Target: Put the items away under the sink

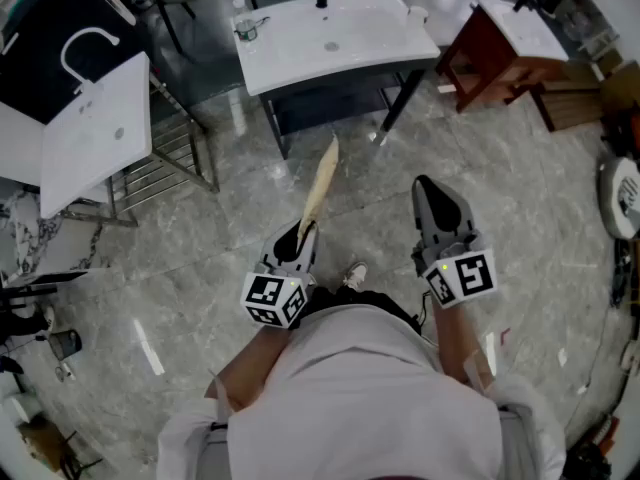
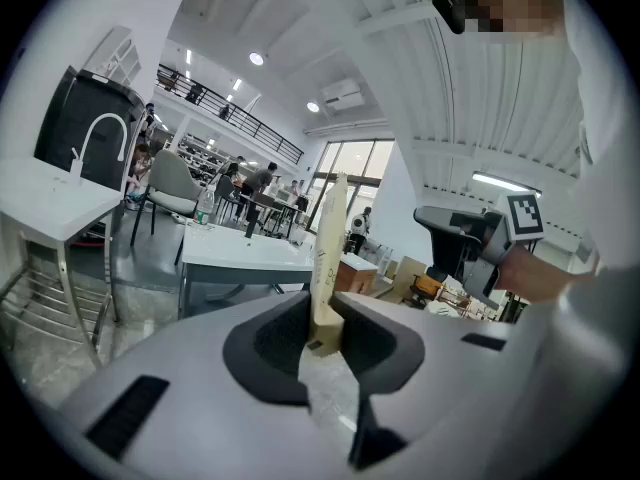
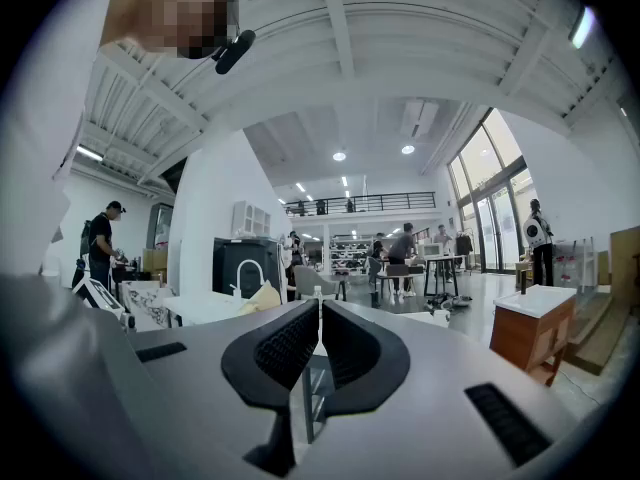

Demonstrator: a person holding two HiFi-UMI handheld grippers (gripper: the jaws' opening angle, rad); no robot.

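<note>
Floor [image 1: 250,228]: grey marble, glossy.
Sink [image 1: 370,28]: white basin on dark cabinet, far centre.
Left gripper [image 1: 300,236]: jaws clamped on strip's near end.
Right gripper [image 1: 432,190]: jaws together, nothing between.
Strip [image 1: 320,188]: long, flat, beige; far end toward sink, well apart from it.

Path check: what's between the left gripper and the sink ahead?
Bare floor, per the head view; the left gripper's strip reaches out over it toward the sink.
</note>
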